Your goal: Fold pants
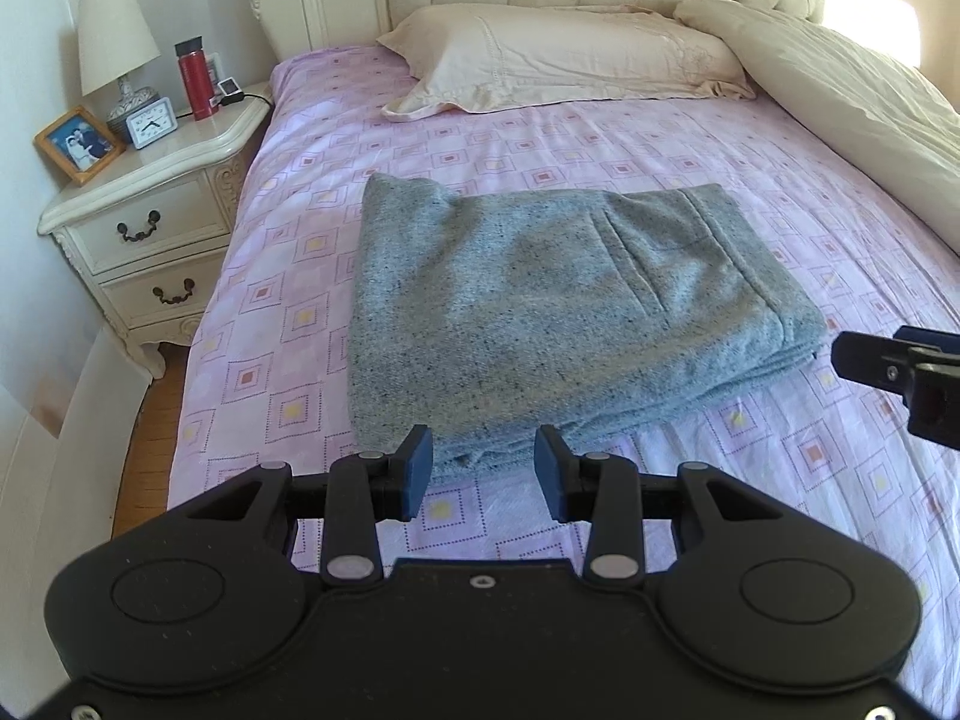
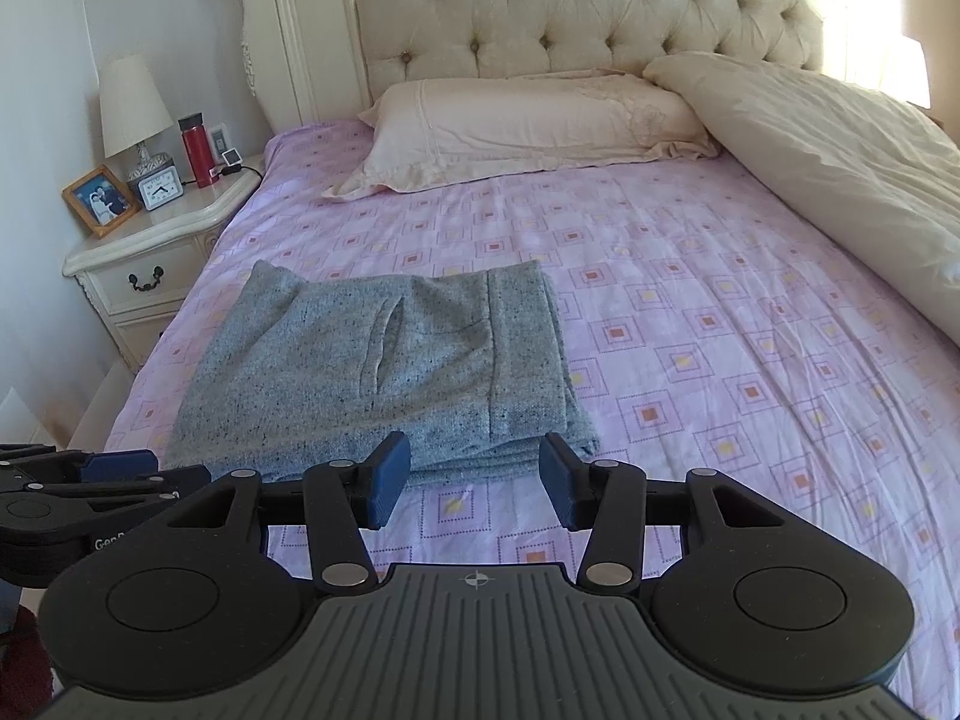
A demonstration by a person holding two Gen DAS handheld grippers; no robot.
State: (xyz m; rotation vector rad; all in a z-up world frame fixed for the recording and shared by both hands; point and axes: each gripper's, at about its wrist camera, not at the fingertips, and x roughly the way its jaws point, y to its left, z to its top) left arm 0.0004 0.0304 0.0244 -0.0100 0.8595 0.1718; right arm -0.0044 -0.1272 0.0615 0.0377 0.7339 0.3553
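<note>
Grey speckled pants lie folded into a thick rectangle on the pink patterned bed sheet, a slit pocket facing up. My left gripper stands open just before the near edge of the folded pants, with nothing between its blue pads. In the right wrist view the same pants lie left of centre, and my right gripper stands open at their near right corner, empty. The right gripper's tip shows at the right edge of the left view; the left gripper shows at the lower left of the right view.
A cream pillow and a bunched cream duvet lie at the head and right side of the bed. A white nightstand to the left holds a lamp, a red bottle, a clock and a framed photo.
</note>
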